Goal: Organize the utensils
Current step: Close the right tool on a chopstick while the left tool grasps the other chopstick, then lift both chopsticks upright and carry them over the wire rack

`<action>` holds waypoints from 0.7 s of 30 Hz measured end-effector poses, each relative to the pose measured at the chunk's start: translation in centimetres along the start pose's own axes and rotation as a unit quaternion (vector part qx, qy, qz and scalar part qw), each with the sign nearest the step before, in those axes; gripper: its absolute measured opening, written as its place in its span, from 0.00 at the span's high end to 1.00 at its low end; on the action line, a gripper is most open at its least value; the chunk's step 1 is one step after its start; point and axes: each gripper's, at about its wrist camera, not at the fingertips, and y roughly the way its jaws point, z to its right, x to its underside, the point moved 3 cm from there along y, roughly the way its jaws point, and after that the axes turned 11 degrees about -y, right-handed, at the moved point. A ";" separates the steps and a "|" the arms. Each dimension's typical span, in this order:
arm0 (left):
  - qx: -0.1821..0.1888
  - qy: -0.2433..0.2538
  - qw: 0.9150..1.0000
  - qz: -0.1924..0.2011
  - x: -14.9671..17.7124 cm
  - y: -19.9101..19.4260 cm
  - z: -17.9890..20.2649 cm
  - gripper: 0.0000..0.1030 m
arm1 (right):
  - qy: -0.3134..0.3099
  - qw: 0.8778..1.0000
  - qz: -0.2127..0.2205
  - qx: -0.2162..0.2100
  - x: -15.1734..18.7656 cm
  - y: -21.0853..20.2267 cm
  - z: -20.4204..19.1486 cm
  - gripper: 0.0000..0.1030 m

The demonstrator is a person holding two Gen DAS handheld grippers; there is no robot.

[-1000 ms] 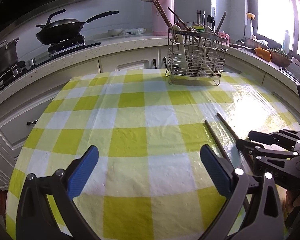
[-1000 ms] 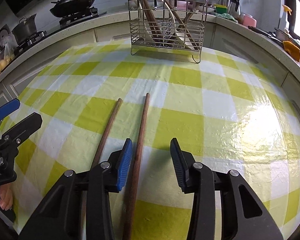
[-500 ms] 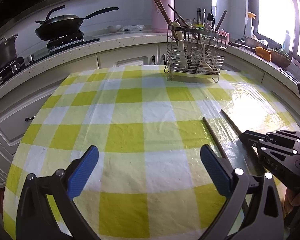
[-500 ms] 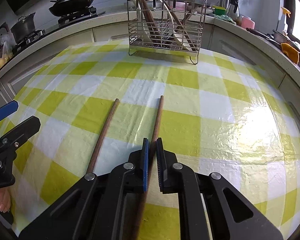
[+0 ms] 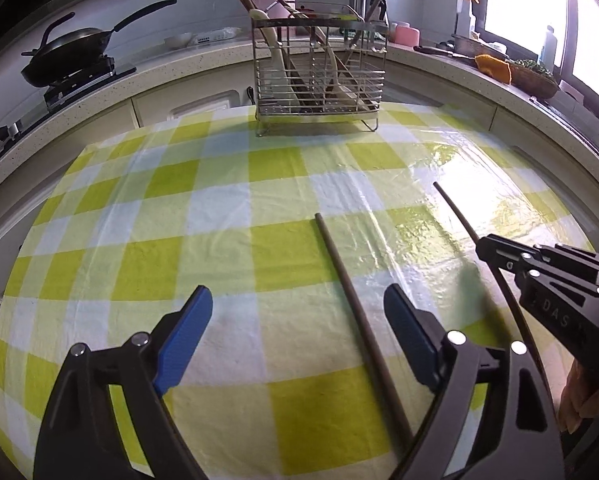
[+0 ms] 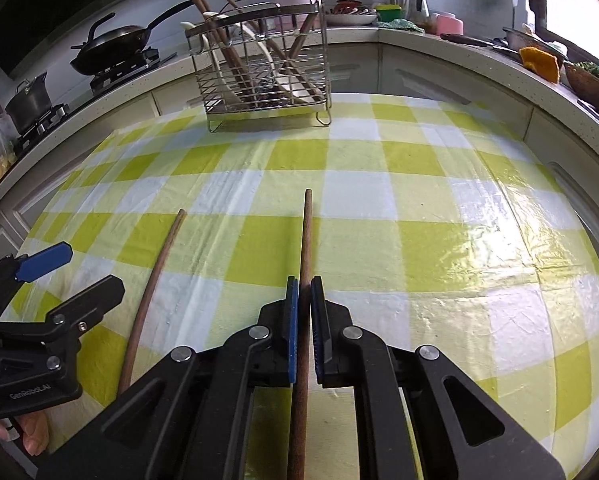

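my right gripper [image 6: 304,292] is clamped on one chopstick [image 6: 306,232], its length pointing ahead toward the rack [image 6: 259,72]; the other chopstick [image 5: 355,304] lies between my left gripper's [image 5: 295,344] spread fingers, nearer that hand

A table with a green and white checked cloth [image 5: 147,264] sits by a curved counter [image 5: 203,60], and bright light comes through the window [image 5: 523,4] at two o'clock.
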 end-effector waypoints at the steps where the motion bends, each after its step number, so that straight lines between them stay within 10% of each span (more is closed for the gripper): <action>1: 0.000 0.002 1.000 -0.006 0.1 0.3 0.4 0.23 | 0.005 1.000 0.000 0.000 0.1 -0.2 0.4 0.91; 16: -0.012 0.017 0.999 -0.033 0.9 1.9 3.1 0.46 | 0.028 0.999 0.012 -0.015 1.1 -1.1 2.5 0.91; 21: 0.002 0.024 0.999 -0.036 0.8 1.8 3.0 0.73 | 0.033 0.999 0.005 -0.014 1.3 -0.9 2.6 0.91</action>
